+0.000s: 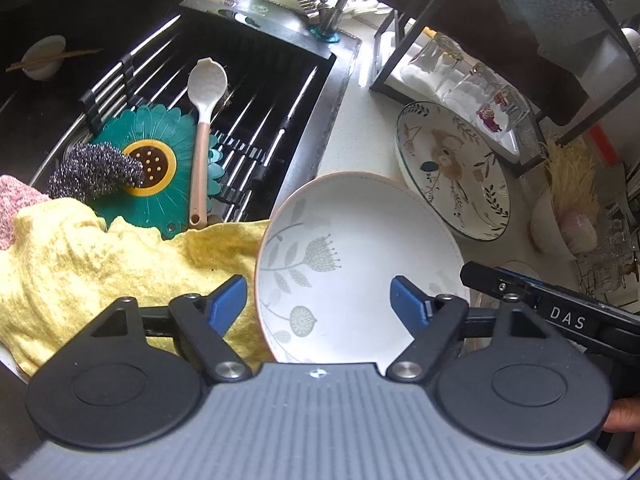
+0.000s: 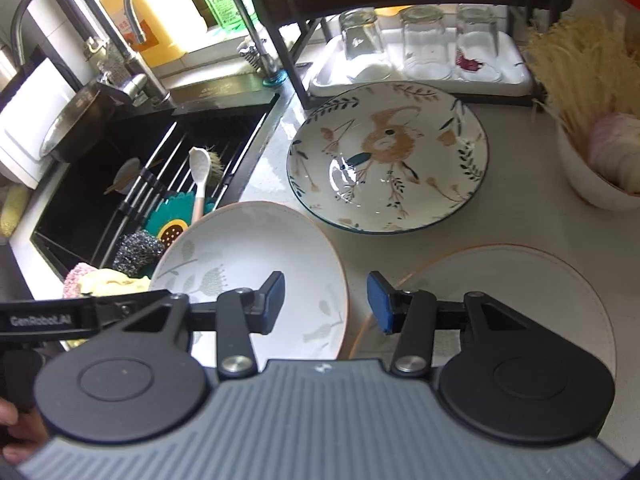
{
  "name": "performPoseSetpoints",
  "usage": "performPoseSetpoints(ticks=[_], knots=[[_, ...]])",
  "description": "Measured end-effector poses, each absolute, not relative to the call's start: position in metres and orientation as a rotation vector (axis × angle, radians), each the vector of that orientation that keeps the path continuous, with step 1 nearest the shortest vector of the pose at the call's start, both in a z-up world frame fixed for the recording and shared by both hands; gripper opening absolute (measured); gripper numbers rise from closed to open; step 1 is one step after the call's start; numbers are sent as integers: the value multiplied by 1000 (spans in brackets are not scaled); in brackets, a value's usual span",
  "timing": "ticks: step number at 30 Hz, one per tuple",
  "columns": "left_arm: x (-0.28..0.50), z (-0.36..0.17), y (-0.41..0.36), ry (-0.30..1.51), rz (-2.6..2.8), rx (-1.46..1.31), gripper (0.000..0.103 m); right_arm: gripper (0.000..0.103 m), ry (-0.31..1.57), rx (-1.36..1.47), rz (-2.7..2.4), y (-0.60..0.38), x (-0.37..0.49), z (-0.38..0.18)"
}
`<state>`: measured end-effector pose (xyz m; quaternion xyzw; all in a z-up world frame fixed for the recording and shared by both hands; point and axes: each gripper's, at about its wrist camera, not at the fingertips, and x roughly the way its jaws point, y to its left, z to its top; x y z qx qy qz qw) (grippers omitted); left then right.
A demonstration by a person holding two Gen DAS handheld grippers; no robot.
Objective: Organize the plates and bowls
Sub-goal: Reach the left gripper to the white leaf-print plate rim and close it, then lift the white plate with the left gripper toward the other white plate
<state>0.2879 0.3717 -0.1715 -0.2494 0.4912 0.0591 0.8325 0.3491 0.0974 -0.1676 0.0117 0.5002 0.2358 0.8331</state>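
A white bowl with grey leaf print (image 1: 360,256) sits on the counter beside the sink; it also shows in the right wrist view (image 2: 256,264). My left gripper (image 1: 320,304) is open just above its near side. A floral plate with a bear print (image 1: 452,168) lies behind it, also in the right wrist view (image 2: 388,156). A flat white plate with a thin orange rim (image 2: 516,300) lies at the front right. My right gripper (image 2: 326,300) is open, hovering over the gap between the bowl and the white plate; its body shows in the left wrist view (image 1: 560,312).
The sink (image 1: 224,92) holds a wire rack, a white spoon (image 1: 204,120), a green flower mat (image 1: 156,168), steel wool (image 1: 96,168) and a small bowl with chopsticks (image 1: 44,56). A yellow cloth (image 1: 100,272) lies at its edge. Upturned glasses (image 2: 424,40) on a tray, a tub of straws (image 2: 588,92).
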Motion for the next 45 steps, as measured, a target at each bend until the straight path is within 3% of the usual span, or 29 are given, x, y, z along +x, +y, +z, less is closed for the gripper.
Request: performPoseSetpoints(ticks=[3, 7, 13, 16, 20, 22, 45], knots=[[291, -186, 383, 1066, 146, -566, 64, 48, 1057, -7, 486, 106, 354, -172], [289, -196, 395, 1064, 159, -616, 51, 31, 1077, -40, 467, 114, 362, -182], [290, -205, 396, 1095, 156, -587, 28, 31, 1106, -55, 457, 125, 367, -195], [290, -206, 397, 1093, 156, -603, 23, 30, 1111, -48, 455, 128, 368, -200], [290, -206, 397, 1087, 161, -619, 21, 29, 1100, -63, 448, 131, 366, -202], [290, -205, 397, 1083, 155, -619, 15, 29, 1093, -71, 457, 131, 366, -202], [292, -140, 395, 967, 101, -540, 14, 25, 1048, 66, 479, 107, 350, -155]])
